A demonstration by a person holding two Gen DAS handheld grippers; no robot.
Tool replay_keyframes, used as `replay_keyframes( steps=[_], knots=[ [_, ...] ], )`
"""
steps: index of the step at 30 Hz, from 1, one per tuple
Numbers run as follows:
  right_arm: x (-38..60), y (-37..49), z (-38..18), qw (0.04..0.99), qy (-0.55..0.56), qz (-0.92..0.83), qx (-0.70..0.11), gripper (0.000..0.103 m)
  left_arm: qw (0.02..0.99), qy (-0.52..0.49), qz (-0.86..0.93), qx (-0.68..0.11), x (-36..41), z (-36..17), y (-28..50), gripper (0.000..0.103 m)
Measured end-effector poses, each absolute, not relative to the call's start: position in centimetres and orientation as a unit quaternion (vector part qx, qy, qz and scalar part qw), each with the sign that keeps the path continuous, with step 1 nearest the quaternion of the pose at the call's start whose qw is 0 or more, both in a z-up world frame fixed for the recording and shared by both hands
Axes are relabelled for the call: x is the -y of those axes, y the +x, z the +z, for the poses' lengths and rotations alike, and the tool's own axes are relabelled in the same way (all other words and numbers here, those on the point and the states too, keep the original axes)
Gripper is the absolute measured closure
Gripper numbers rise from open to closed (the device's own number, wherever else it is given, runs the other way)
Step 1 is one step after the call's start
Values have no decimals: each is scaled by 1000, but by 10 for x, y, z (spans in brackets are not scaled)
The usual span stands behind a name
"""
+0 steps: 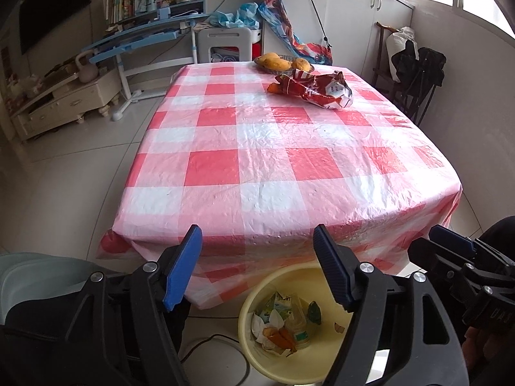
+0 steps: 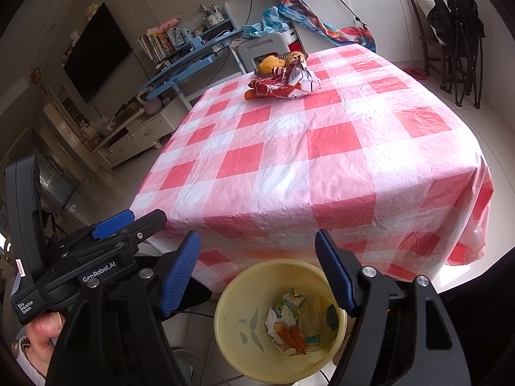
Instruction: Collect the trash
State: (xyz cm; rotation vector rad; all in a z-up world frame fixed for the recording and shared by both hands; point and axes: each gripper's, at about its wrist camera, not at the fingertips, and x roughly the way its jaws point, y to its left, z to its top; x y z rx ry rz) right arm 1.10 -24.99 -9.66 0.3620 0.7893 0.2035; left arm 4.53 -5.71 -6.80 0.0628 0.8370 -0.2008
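A crumpled red and white snack bag lies at the far end of the red-checked table, with a small orange scrap at its left end. It also shows in the right wrist view. A yellow bin stands on the floor at the table's near edge, holding a small carton, tissue, orange peel and a clear cup. My left gripper is open and empty above the bin. My right gripper is open and empty above the same bin.
A bowl of mangoes sits behind the bag at the far table edge. A white chair stands beyond it. A blue desk and a low cabinet are to the left. A dark chair with bags stands right. A cable runs on the floor near the bin.
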Motion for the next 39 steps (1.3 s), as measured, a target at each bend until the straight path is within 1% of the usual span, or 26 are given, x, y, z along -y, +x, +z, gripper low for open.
replay_keyframes(
  steps=[39],
  knots=[
    [246,13,-100,902,162,100,-388,32,910,21,-87,-405,55,-71,49,34]
  ],
)
